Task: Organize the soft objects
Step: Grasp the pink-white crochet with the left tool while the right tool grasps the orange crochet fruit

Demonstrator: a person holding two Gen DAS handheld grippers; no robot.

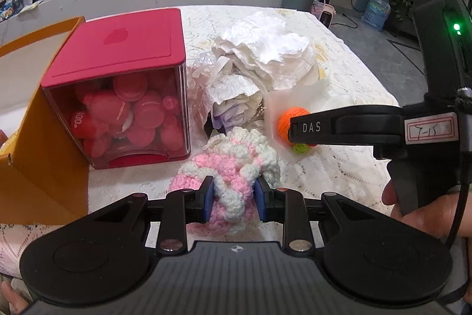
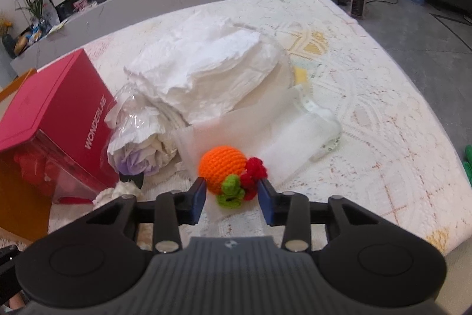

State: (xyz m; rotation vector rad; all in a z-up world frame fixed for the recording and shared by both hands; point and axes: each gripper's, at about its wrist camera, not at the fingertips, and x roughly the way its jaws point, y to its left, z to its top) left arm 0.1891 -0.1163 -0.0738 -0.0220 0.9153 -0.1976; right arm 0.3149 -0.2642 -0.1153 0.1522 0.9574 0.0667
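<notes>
Left tool (image 1: 233,198) pinches pink-white crochet piece (image 1: 233,164); right view shows orange crochet ball (image 2: 221,164)

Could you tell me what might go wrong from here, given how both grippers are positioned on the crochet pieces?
1. The left gripper seems to pinch only one fold of the pink and white crochet piece; the floppy rest could drag or slip out when lifted.
2. The right gripper brackets the orange crochet ball off-centre, so closing may nip just its red and green trim.
3. The ball lies on white foam sheet, which might get caught too.
</notes>
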